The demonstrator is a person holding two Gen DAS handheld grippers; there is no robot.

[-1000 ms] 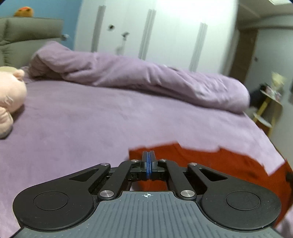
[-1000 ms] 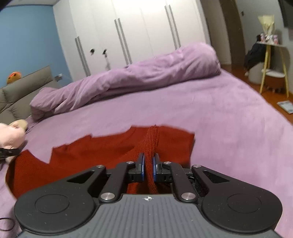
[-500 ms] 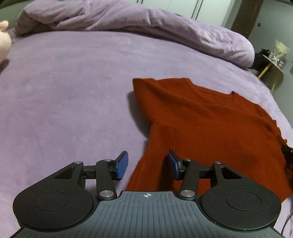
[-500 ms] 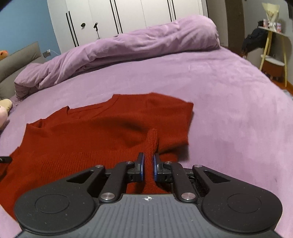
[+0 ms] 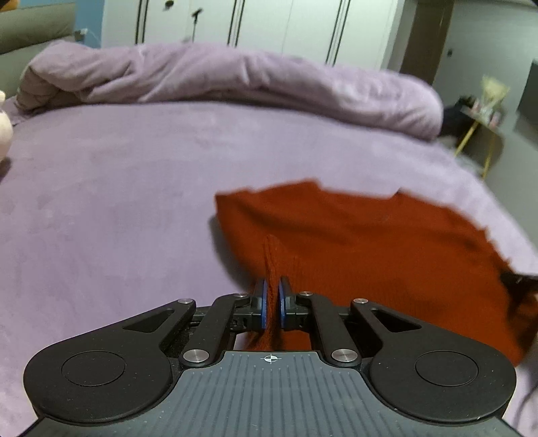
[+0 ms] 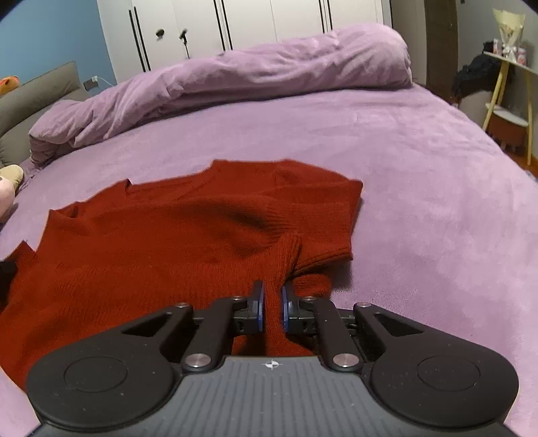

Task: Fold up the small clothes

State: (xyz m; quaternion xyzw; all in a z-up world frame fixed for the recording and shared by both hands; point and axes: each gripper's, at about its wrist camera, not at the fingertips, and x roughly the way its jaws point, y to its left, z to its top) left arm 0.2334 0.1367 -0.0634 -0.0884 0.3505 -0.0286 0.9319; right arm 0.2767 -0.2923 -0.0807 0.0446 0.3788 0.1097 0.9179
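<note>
Sweater (red knit, no readable label) pinched by both hand-held grippers.

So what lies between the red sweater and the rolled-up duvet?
Only bare purple bedsheet separates the red sweater from the duvet, as the right wrist view shows.

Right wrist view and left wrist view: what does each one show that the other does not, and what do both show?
Only the right wrist view shows the blue wall, the right tongs shut on the sweater's near edge, and the sweater's short sleeve lying on the bed.

Only the left wrist view shows the left tongs shut on a pinched ridge of knit.

Both show the red sweater spread on the purple bed, the rolled duvet, the white wardrobe and a yellow-legged side table.
</note>
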